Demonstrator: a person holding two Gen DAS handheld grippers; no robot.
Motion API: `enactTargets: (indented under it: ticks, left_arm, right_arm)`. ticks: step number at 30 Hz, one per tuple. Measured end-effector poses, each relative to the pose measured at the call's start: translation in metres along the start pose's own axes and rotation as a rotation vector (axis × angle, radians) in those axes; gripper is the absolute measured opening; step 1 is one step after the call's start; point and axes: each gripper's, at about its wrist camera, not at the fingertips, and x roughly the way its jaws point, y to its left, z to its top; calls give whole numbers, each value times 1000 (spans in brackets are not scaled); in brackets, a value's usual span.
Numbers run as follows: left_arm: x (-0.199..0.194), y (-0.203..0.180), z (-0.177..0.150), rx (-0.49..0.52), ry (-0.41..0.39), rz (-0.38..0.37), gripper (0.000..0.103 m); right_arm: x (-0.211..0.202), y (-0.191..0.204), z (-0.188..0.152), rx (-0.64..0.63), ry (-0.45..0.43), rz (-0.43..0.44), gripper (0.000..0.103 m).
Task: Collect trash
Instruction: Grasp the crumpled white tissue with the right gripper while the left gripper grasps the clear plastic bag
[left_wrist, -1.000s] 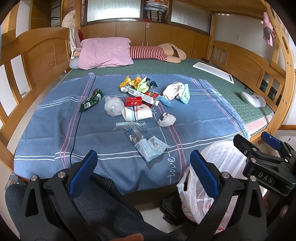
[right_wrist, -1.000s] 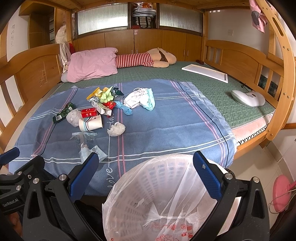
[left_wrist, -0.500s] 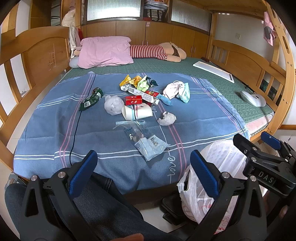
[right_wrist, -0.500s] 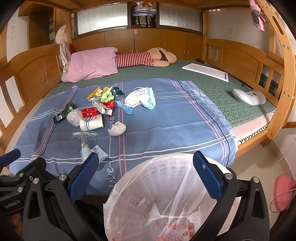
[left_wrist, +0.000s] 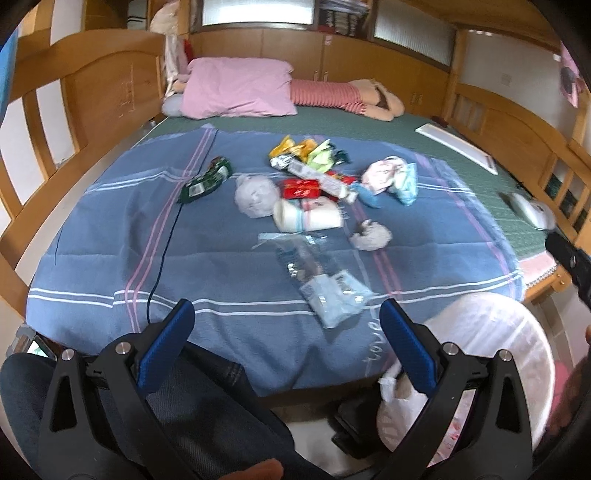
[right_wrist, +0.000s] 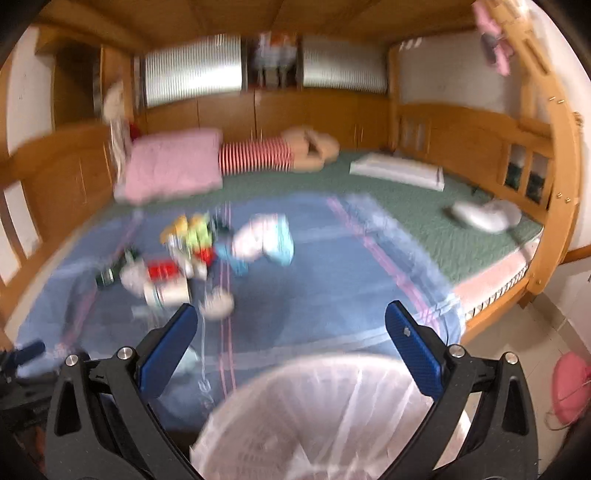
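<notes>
Trash lies scattered on a blue striped blanket (left_wrist: 96, 236): a paper cup (left_wrist: 308, 218) on its side, a red box (left_wrist: 300, 187), crumpled tissues (left_wrist: 370, 236), a clear plastic wrapper (left_wrist: 325, 284), a green packet (left_wrist: 207, 180) and colourful wrappers (left_wrist: 306, 151). A white basket lined with a plastic bag (left_wrist: 476, 354) stands on the floor by the bed's near edge. My left gripper (left_wrist: 286, 347) hovers open over that edge with nothing in it. My right gripper (right_wrist: 291, 350) is open and empty above the bagged basket (right_wrist: 332, 417); its view is blurred, with the paper cup (right_wrist: 168, 293) ahead to the left.
A pink pillow (left_wrist: 238, 86) and a striped plush toy (left_wrist: 343, 98) lie at the bed's far end. A white board (left_wrist: 456, 146) and a white device (left_wrist: 532, 212) rest on the green mat at right. Wooden rails enclose the bed. A person's jeans-clad leg (left_wrist: 207, 417) is below my left gripper.
Both grippers have moved forward and up toward the bed; the trash looks nearer in the left view. The right view has become motion-blurred. Both stay open.
</notes>
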Motion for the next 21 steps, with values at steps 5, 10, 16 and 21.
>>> enactTargets:
  ticks: [5, 10, 16, 21]
  left_arm:
    - [41, 34, 1, -133, 64, -12, 99]
    - [96, 72, 3, -369, 209, -228, 73]
    - [120, 38, 8, -309, 224, -281, 81]
    - [145, -13, 20, -136, 217, -286, 82]
  right_arm:
    - [15, -7, -6, 55, 78, 28, 100]
    - [22, -10, -9, 59, 106, 18, 100]
    - [38, -7, -13, 73, 159, 31, 100]
    - [45, -10, -11, 96, 179, 23, 100]
